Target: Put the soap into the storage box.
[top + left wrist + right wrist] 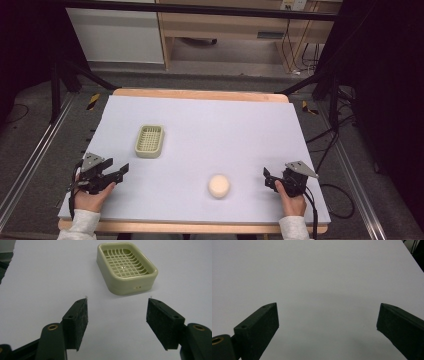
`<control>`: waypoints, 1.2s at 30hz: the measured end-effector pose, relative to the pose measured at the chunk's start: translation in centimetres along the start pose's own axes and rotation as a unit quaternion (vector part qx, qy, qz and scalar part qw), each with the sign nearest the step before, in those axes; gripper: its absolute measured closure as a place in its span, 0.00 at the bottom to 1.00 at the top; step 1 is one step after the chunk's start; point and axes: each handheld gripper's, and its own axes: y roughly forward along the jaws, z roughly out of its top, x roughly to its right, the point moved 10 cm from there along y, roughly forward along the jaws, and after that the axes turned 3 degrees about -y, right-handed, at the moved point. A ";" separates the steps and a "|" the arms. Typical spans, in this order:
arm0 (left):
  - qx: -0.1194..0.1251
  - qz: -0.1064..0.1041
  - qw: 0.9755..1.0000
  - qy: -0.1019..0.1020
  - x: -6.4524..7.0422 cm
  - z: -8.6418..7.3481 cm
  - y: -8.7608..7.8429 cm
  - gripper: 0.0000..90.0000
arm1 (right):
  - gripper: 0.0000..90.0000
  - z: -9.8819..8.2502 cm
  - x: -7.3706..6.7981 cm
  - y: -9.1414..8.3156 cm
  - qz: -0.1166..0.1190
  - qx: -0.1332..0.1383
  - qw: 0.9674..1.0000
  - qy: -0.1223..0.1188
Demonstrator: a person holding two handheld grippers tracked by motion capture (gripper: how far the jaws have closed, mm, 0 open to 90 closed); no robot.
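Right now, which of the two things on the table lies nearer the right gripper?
The round cream soap bar, just left of the right gripper; the pale green slotted soap dish sits farther off, toward the left gripper.

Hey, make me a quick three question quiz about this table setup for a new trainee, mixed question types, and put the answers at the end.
1. True or false: the round soap bar lies inside the soap dish.
2. Multiple choice: which gripper is the soap bar closer to? A) the left gripper B) the right gripper C) equally close to both
3. Short answer: what lies straight ahead of the jaws in the left gripper view, and is anything between those jaws?

Key
1. False. The bar sits on the bare table cover, apart from the dish.
2. B.
3. The empty, grid-bottomed soap dish; nothing is between the jaws, which stand apart.
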 end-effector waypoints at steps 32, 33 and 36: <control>0.000 -0.028 0.999 0.023 2.5 0.9 -0.3 0.33 | 0.05 0.5 -0.4 -0.4 0.014 0.003 1.000 -0.007; -0.001 -0.030 0.999 0.024 2.8 0.9 -0.1 0.33 | 0.05 0.5 -0.4 -0.4 0.013 0.002 1.000 -0.010; -0.004 -0.031 0.999 0.026 3.2 0.9 0.1 0.32 | 0.05 0.6 -0.4 -0.5 0.014 0.005 1.000 -0.010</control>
